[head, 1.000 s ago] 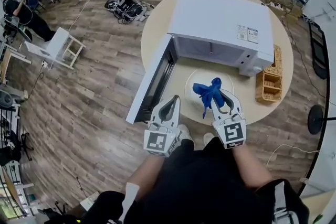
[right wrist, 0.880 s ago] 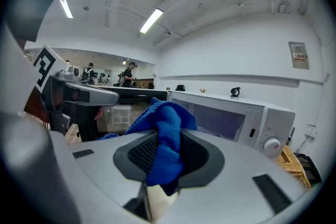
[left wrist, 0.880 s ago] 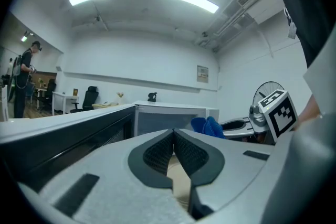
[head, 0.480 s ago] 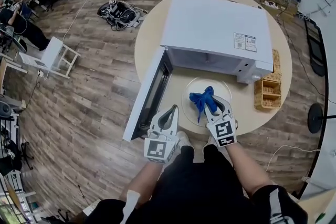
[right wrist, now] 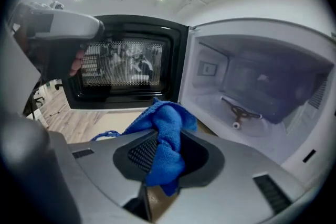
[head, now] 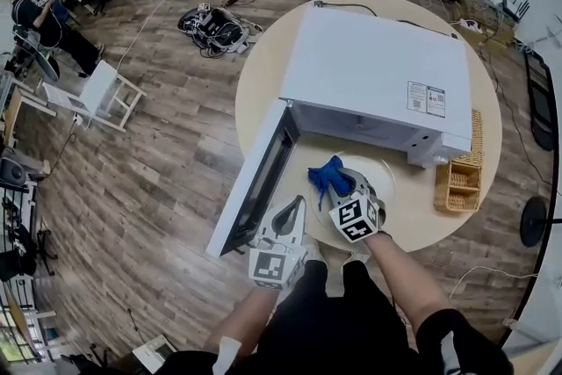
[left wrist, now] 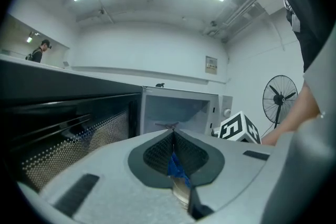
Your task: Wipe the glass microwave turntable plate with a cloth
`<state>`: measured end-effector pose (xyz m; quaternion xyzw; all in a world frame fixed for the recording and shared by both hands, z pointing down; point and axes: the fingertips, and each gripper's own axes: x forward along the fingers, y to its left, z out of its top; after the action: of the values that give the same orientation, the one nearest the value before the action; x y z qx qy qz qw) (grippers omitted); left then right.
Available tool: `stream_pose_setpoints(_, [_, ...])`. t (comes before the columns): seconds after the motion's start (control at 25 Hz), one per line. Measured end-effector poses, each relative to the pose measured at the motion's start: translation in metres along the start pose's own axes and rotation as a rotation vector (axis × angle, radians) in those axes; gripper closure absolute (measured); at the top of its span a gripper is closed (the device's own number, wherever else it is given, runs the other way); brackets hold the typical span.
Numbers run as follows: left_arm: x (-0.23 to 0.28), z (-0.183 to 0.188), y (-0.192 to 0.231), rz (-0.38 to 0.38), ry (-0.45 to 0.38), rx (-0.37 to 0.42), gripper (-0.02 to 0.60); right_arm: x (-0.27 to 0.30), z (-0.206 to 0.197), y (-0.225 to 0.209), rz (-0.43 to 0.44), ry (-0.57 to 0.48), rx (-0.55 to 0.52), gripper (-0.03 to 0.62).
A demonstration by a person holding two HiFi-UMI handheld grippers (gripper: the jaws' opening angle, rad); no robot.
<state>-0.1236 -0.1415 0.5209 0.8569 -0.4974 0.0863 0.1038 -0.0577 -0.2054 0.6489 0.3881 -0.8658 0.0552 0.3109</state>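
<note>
Now | right tongs (head: 338, 187) clamped on cloth (head: 325, 175), lengthwise toward microwave (head: 378, 66) | left tongs (head: 293, 206) together

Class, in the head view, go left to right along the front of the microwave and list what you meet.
Open microwave door → blue cloth → wicker basket. The glass plate is left out: the cloth overlaps it.

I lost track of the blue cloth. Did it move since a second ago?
Yes. The blue cloth slid left across the glass plate, toward the open microwave door.
</note>
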Motion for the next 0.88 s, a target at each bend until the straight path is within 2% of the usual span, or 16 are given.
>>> stream_pose_setpoints(0.16, [0.005, -0.004, 0.0, -0.001, 0.012, -0.007, 0.575, 0.023, -0.005, 0.003, 0.016, 0.043, -0.044, 0.499])
stream_pose_setpoints(0.4, [0.014, -0.015, -0.003, -0.002, 0.042, -0.04, 0.575, 0.029, -0.012, -0.009, 0.012, 0.07, -0.028, 0.496])
stream_pose_setpoints(0.88, [0.03, -0.025, -0.008, -0.023, 0.072, -0.037, 0.575, -0.012, -0.059, -0.08, -0.148, 0.154, 0.055, 0.493])
